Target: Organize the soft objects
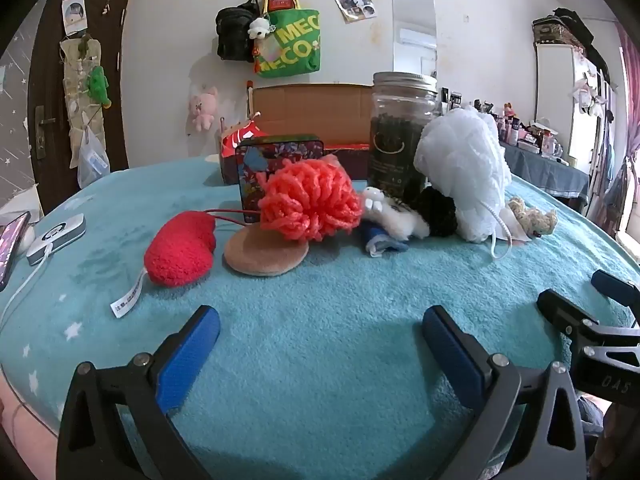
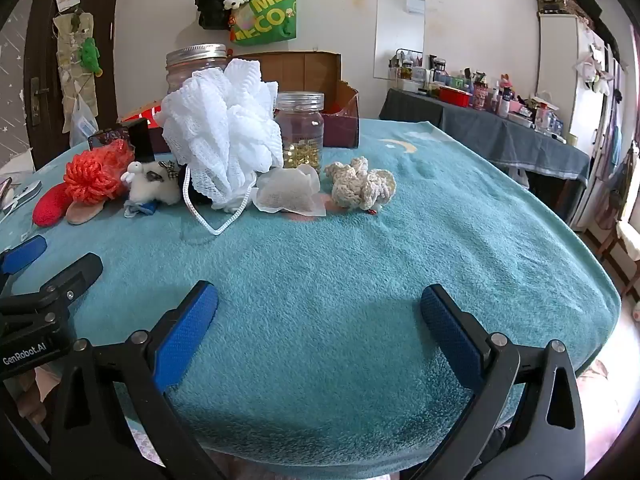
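Observation:
Soft things lie in a row on the teal blanket (image 1: 320,300): a red plush heart (image 1: 180,250), a tan round pad (image 1: 266,252), an orange yarn ball (image 1: 310,200), a small white plush toy (image 1: 394,214), a black yarn ball (image 1: 438,212), a white mesh bath puff (image 1: 460,176) and a cream crochet piece (image 2: 360,184). A white sachet (image 2: 290,194) lies beside the puff (image 2: 224,128). My left gripper (image 1: 320,336) is open and empty, near the front edge. My right gripper (image 2: 320,320) is open and empty, short of the row.
A dark glass jar (image 1: 396,132), a patterned tin (image 1: 276,168) and a cardboard box (image 1: 312,112) stand behind the row. A clear jar of yellow capsules (image 2: 300,132) stands behind the sachet. A phone and a white device (image 1: 56,236) lie at the far left.

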Action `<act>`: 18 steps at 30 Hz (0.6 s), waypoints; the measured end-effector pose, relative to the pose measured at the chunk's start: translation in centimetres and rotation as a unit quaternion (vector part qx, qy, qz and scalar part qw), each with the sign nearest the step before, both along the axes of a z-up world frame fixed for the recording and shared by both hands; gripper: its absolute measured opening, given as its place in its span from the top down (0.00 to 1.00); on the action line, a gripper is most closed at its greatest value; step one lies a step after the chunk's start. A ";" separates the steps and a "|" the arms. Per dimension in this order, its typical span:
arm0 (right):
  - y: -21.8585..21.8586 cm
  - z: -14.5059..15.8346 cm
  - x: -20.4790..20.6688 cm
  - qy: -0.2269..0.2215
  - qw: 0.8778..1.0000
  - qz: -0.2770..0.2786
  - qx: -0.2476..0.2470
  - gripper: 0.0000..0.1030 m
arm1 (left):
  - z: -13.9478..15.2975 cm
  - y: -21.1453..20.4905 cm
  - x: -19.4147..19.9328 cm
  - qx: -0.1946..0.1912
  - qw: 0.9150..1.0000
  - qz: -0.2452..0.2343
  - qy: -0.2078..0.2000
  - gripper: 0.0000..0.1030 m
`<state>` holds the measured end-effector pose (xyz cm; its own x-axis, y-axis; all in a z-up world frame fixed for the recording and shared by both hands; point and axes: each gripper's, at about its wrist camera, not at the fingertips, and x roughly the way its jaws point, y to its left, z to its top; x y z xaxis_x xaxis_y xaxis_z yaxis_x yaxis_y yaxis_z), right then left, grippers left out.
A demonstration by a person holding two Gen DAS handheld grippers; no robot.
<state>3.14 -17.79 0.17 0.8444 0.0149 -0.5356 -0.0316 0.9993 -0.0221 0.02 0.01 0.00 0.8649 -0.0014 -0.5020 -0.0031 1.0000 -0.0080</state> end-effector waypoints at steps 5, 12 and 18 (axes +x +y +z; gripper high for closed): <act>0.0 0.0 0.0 0.000 1.000 0.000 0.000 0.00 | 0.0 0.0 0.0 0.000 1.000 0.000 0.003 0.00; 0.0 -0.1 0.2 0.003 1.000 0.001 0.001 0.00 | 0.0 0.0 0.0 0.001 1.000 0.000 0.004 0.00; -0.1 0.0 0.1 0.004 1.000 0.001 0.001 0.00 | 0.0 0.0 0.0 0.001 1.000 0.000 0.004 0.00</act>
<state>3.25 -17.91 0.19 0.8405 0.0180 -0.5415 -0.0344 0.9992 -0.0201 0.05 0.01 0.00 0.8606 -0.0004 -0.5093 -0.0027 1.0000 -0.0055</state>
